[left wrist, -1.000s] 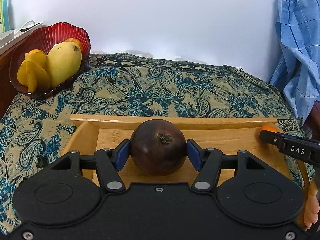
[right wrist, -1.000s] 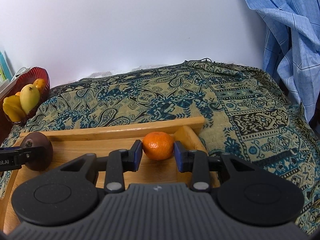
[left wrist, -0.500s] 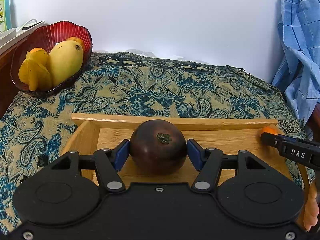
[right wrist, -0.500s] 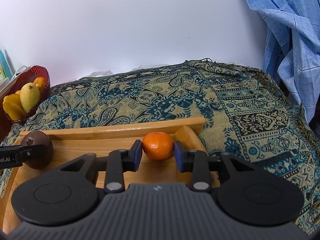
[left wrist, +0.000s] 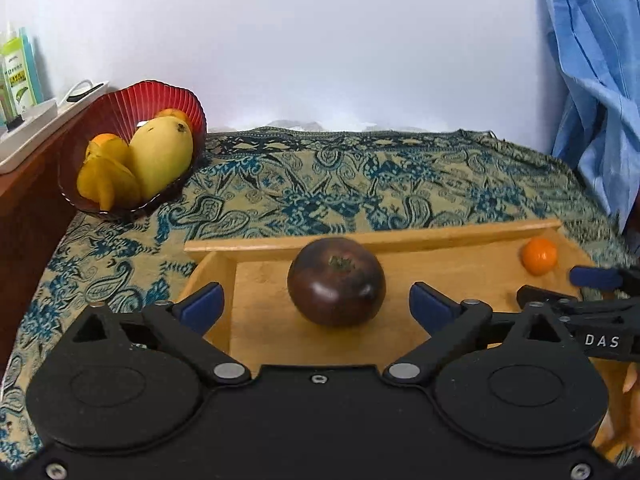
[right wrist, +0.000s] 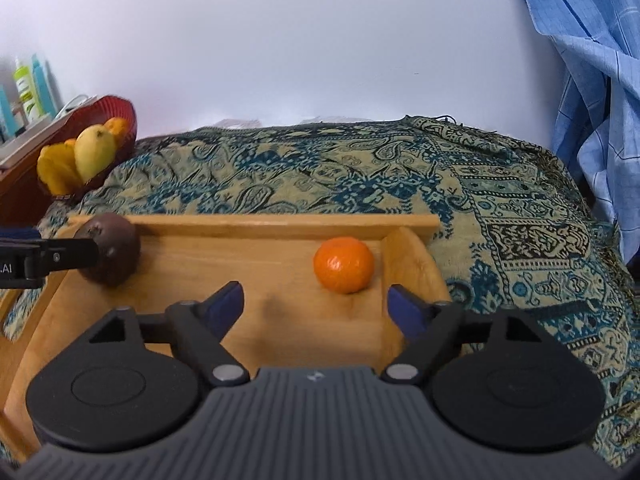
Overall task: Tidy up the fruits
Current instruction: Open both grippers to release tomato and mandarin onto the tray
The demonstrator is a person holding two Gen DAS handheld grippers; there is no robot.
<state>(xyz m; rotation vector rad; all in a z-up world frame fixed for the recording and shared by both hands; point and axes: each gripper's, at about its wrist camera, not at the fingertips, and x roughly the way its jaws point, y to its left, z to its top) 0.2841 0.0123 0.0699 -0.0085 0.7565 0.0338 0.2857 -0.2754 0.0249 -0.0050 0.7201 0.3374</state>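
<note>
Bamboo tray [left wrist: 440,276] carried both fruits: dark mangosteen [left wrist: 336,282] lay ahead, between my opening left fingers [left wrist: 200,306], untouched; mandarin [right wrist: 343,264] ahead of my opening right fingers [right wrist: 226,302], likewise free.

**Two wrist cameras over one tray**

The left wrist view sits just behind the left gripper [left wrist: 316,306], looking forward and steeply down along its fingers at the near-left part of the tray [left wrist: 460,236]. The dark fruit [left wrist: 336,282] is close and central; the bowl [left wrist: 132,152] lies farther back on the left.

The right wrist view looks the same way from behind the right gripper [right wrist: 316,302], over the tray's [right wrist: 280,222] right end, with the orange [right wrist: 344,264] near.

Both views share the tray, both fruits, the bowl [right wrist: 120,120], the patterned cloth [left wrist: 360,180] and the white wall. Each also catches the other gripper at its edge: the right one [left wrist: 596,292] at the left view's right side, the left one [right wrist: 48,258] at the right view's left side.
</note>
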